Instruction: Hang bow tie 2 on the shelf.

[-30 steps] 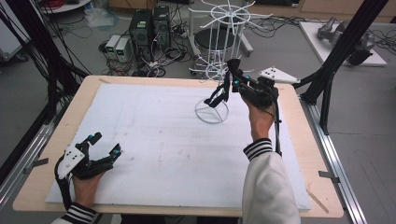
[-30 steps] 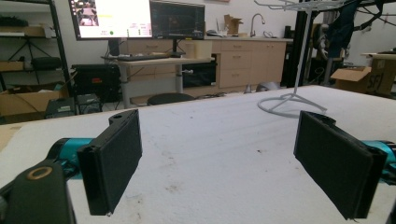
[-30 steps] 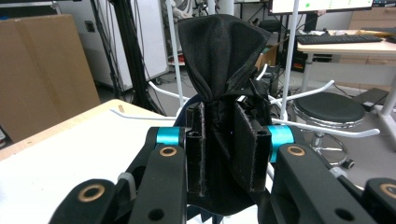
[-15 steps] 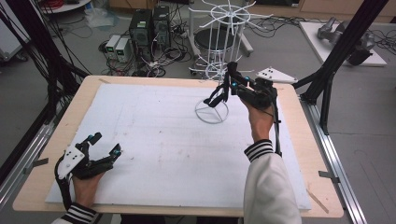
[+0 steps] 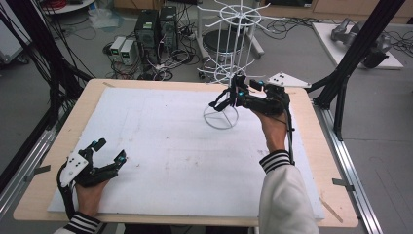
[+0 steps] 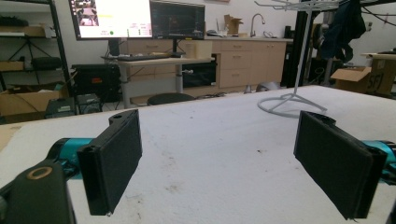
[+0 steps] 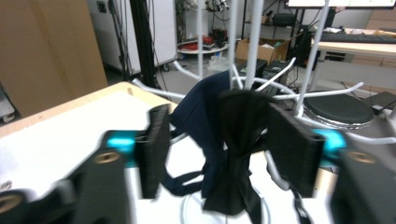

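Left gripper [image 5: 104, 152] sits at the near-left corner of the white board [image 5: 160, 146], jaws wide apart with bare board between them (its own view looks across the scuffed, slightly stained surface toward the far side). The board lies on a wooden table [image 5: 29, 200] whose bare edge rims it all round. Beyond the far edge: grey floor, PC towers [image 5: 156, 27] and a tangle of cables; black frame struts at far left and right. The left gripper view also shows a desk with monitors [image 6: 140, 18] and wood cabinets [image 6: 243, 65] along the far wall. Right of centre, toward the far edge, stands the white wire rack [image 5: 229, 63], its ring base on the board, with a dark cloth [image 7: 224, 140] hanging on it. Right gripper [image 5: 229, 100] is up at the rack; its jaws have just been opening and now stand apart, cloth hanging between them, a gap at the left pad, contact at the right pad not clear. Grey plate [image 5: 285, 79] sits behind it.
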A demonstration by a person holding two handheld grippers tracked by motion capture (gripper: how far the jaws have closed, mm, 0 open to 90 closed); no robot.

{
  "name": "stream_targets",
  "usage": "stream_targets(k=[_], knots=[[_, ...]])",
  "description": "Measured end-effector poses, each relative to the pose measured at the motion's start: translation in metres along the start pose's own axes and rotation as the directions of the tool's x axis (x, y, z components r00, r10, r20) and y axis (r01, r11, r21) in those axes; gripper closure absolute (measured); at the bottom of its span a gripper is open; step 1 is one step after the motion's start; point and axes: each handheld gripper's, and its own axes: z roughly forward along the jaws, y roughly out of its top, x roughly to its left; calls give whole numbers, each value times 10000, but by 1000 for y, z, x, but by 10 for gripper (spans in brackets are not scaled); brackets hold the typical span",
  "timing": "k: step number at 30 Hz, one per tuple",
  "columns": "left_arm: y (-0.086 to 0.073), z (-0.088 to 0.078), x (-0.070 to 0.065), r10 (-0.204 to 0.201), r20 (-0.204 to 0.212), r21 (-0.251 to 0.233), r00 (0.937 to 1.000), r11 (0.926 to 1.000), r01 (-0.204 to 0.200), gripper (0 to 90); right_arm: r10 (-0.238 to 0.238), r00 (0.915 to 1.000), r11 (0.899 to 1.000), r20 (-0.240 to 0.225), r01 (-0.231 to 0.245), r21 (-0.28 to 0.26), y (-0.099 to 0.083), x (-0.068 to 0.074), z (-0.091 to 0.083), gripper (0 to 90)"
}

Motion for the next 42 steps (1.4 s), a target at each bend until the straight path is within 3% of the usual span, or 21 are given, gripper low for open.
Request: stream_targets(k=[4, 7, 11, 16, 22, 24, 27, 33, 38, 42], knots=[[0, 0, 0, 28, -13, -11, 10000, 10000, -28, 156, 50, 9992, 9998, -389, -42, 186, -5, 7, -7, 115], [0, -1, -1, 38, -25, -90, 10000, 10000, -38, 155, -289, 9964, 9992, -799, 310, 253, -10, 12, -18, 104], [0, -1, -1, 136, -27, -96, 9999, 9999, -136, 155, -315, 9945, 9995, -995, 310, -74, -24, 14, -35, 88], [0, -1, -1, 108, -33, -90, 9999, 9999, -109, 155, -297, 9978, 9995, -598, 290, -127, -57, 16, -56, 87], [0, -1, -1, 145, -25, -92, 9999, 9999, -145, 154, -306, 9994, 9967, 144, 316, -754, -117, 23, -78, 89], [0, -1, -1, 107, -36, -82, 9999, 9999, -108, 155, -334, 9986, 9966, 406, 363, -742, -137, 27, -83, 89], [0, -1, -1, 124, -22, -79, 9999, 9999, -124, 154, -29, 9976, 9954, 692, 95, -951, -159, 29, -88, 88], [0, -1, -1, 96, -33, -98, 9999, 9999, -96, 154, 349, 9948, 9907, 959, -219, -1340, -177, 28, -93, 88], [0, -1, -1, 61, -28, -121, 10000, 9999, -61, 153, 497, 9899, 9800, 1327, -227, -1979, -192, 25, -97, 89], [0, -1, -1, 43, -32, -134, 10000, 9999, -43, 153, 485, 9880, 9793, 1470, -180, -2017, -202, 26, -98, 89]])
